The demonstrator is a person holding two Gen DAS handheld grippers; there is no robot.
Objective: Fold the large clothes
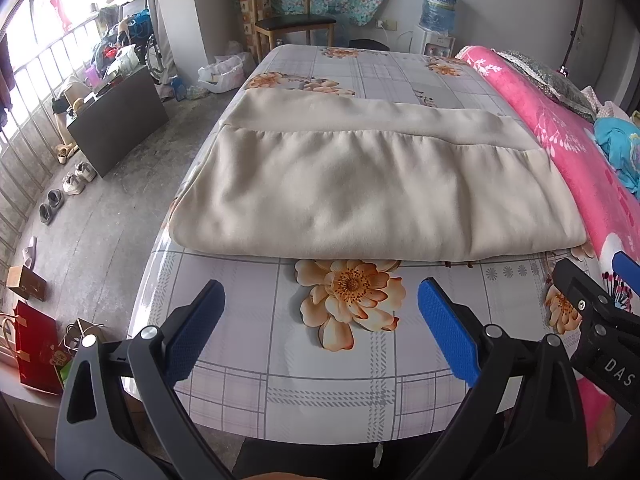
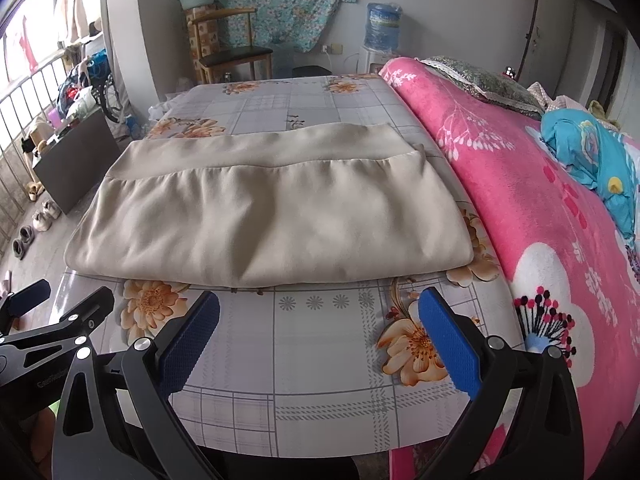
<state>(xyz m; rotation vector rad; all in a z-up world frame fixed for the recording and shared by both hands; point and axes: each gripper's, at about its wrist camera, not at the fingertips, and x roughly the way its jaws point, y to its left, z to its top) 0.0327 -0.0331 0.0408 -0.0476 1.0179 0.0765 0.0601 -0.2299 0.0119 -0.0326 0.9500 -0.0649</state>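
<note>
A large beige garment [image 1: 360,184] lies folded flat on the bed's floral plaid sheet [image 1: 320,380]; it also shows in the right wrist view [image 2: 264,220]. Its folded edge faces me and a gathered seam runs across it. My left gripper [image 1: 320,300] is open and empty, hovering over the sheet short of the garment's near edge. My right gripper [image 2: 320,312] is open and empty too, just short of the same edge, to the right of the left gripper. The right gripper's side shows in the left wrist view [image 1: 600,300].
A pink floral blanket [image 2: 520,184] covers the bed's right side, with a blue cloth [image 2: 600,160] and a pillow [image 2: 484,80] on it. Left of the bed are bare floor, shoes [image 1: 64,192], a dark cabinet [image 1: 116,120] and bags [image 1: 36,352]. A chair [image 1: 288,20] stands behind.
</note>
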